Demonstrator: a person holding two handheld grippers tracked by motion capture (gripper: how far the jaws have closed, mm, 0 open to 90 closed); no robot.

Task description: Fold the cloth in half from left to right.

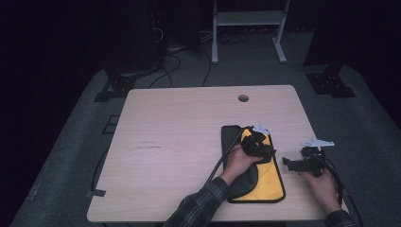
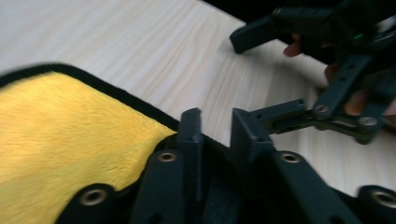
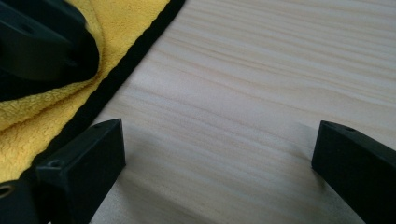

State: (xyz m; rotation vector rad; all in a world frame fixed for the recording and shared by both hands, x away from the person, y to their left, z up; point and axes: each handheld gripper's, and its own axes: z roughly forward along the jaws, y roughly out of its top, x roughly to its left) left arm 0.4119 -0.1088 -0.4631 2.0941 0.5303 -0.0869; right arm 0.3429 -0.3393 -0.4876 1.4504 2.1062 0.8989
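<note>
My left tool (image 1: 257, 142) rests on the yellow cloth (image 1: 273, 177), which lies flat with its grey backing (image 1: 231, 137) turned up along the left side, near the right front of the counter (image 1: 179, 142). In the left gripper view its 2 jaws stand a narrow gap apart at the black-bound edge (image 2: 116, 95) of the cloth, with nothing pinched between them, so I rate it open and not holding. My right tool (image 1: 295, 163) waits just right of the cloth, low over bare wood, jaws wide apart and empty. Risk 1: closing the left jaws here may catch only the binding, and the corner would slip free on lifting. Risk 2: the 2 tools are near each other; a careless reach by the right could knock the left. No containers are present on the counter.
</note>
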